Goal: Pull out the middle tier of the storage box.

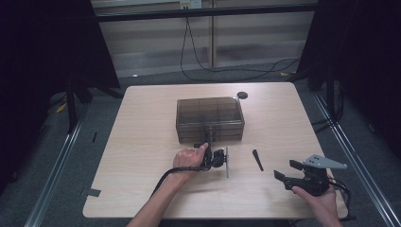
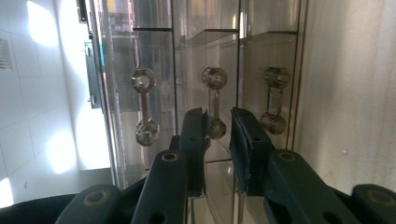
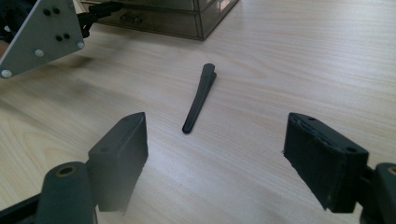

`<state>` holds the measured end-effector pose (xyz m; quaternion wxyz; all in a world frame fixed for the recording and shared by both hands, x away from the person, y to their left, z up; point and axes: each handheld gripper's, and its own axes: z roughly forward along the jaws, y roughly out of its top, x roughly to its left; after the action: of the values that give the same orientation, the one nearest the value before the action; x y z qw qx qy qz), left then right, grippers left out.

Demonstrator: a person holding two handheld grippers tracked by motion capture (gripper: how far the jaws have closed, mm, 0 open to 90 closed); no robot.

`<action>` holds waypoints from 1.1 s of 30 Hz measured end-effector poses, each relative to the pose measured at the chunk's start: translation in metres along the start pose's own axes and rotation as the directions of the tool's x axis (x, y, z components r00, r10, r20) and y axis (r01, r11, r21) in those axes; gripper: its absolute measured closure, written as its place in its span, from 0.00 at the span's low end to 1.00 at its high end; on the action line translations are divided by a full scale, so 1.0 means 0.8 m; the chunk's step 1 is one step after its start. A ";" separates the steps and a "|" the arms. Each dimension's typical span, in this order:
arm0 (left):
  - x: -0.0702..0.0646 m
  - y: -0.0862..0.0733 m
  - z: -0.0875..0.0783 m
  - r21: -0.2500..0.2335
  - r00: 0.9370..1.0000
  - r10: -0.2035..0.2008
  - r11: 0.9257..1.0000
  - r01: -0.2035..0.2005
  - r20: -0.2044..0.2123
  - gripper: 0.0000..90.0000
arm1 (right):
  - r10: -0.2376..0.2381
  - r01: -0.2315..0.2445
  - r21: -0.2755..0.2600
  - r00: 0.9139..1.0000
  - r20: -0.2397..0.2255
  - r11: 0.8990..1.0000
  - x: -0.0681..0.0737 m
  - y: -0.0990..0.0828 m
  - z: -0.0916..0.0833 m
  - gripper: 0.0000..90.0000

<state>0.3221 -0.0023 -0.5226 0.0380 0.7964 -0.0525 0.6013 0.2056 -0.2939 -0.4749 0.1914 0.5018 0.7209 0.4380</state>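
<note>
Nearest me, my right tool (image 1: 285, 171) sits low at the near right of the surface (image 1: 142, 142), jaws spread wide and holding nothing, the grey plate on top. Just beyond it lies a slim black clip (image 3: 199, 97), flat on the wood, untouched, pointing roughly toward the tinted drawer box (image 1: 210, 119) at mid-surface. My left tool (image 2: 218, 128) is up at the box's near face, turned on its side, my left hand (image 1: 189, 157) wrapped round it. Its jaws stand narrow around the middle drawer's dumbbell handle (image 2: 214, 100); I can't tell whether the pads press on it yet. All three drawers look shut, so I judge the job barely begun: the pull is still to come, and the clip, I guess, goes in after. My left forearm reaches in diagonally from the near edge.
</note>
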 end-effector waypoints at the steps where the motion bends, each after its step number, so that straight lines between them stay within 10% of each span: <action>1: 0.000 0.000 0.000 -0.002 1.000 0.001 1.000 -0.001 -0.001 0.84 | -0.001 0.001 0.002 1.000 0.001 1.000 0.000 0.000 0.000 0.24; 33: -0.003 0.005 -0.006 0.017 1.000 0.022 1.000 -0.021 -0.022 0.89 | 0.008 -0.008 -0.009 1.000 0.004 1.000 0.000 0.001 -0.002 0.24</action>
<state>0.3163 -0.0058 -0.5234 0.0255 0.7893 -0.0556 0.6110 0.2046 -0.2947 -0.4736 0.1934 0.5044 0.7166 0.4411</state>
